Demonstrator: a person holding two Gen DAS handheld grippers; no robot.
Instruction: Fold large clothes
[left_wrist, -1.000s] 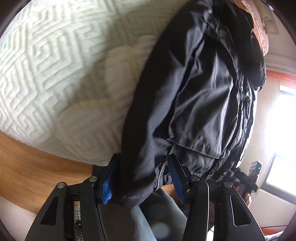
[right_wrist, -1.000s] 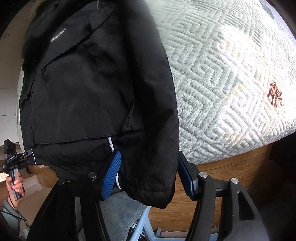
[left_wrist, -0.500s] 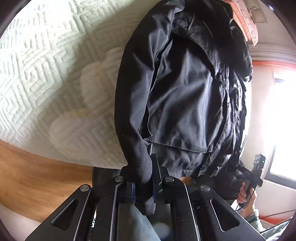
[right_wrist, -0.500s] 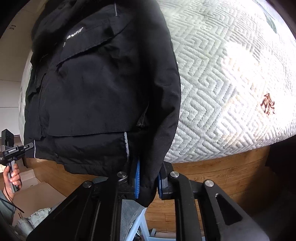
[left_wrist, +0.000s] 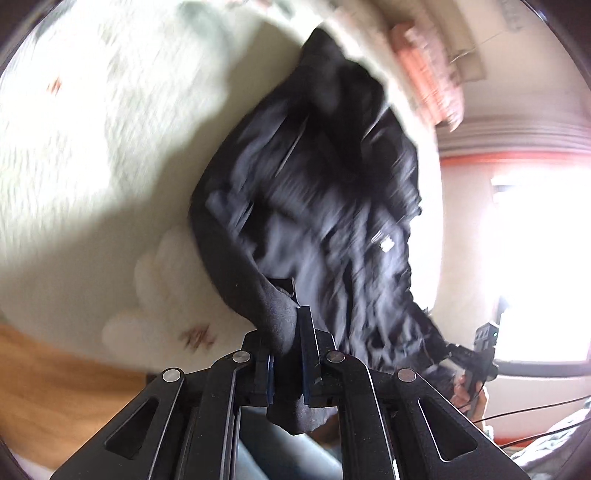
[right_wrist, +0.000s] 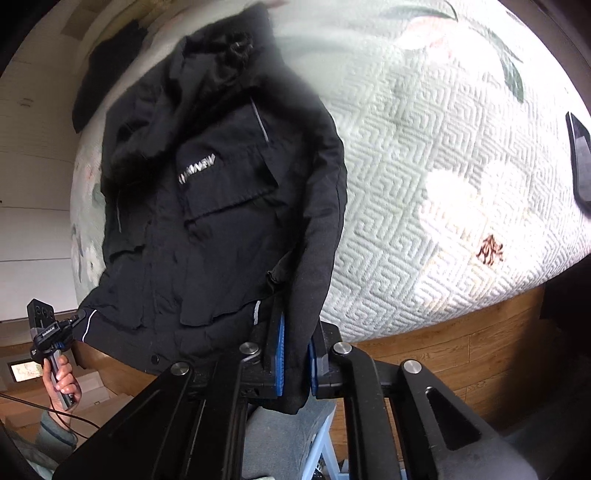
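Note:
A black jacket (right_wrist: 207, 221) with a white chest logo lies face up on a pale quilted bed, its hem over the near edge. My right gripper (right_wrist: 295, 354) is shut on the cuff of one sleeve at the bed's edge. In the left wrist view the jacket (left_wrist: 325, 221) is motion-blurred; my left gripper (left_wrist: 286, 354) is shut on the other sleeve's cuff. Each gripper also shows small in the other's view, the left gripper (right_wrist: 55, 332) and the right gripper (left_wrist: 480, 354), both at the hem corners.
The quilted bedspread (right_wrist: 424, 177) has a wooden bed frame (right_wrist: 461, 343) below its near edge. A dark phone (right_wrist: 580, 158) lies on the bed at far right. A bright window (left_wrist: 535, 266) is at right in the left wrist view.
Both grippers closed on the sleeve cuffs and then pulled back and up. The whole jacket now shows, stretched toward me, and the left view is blurred by motion.

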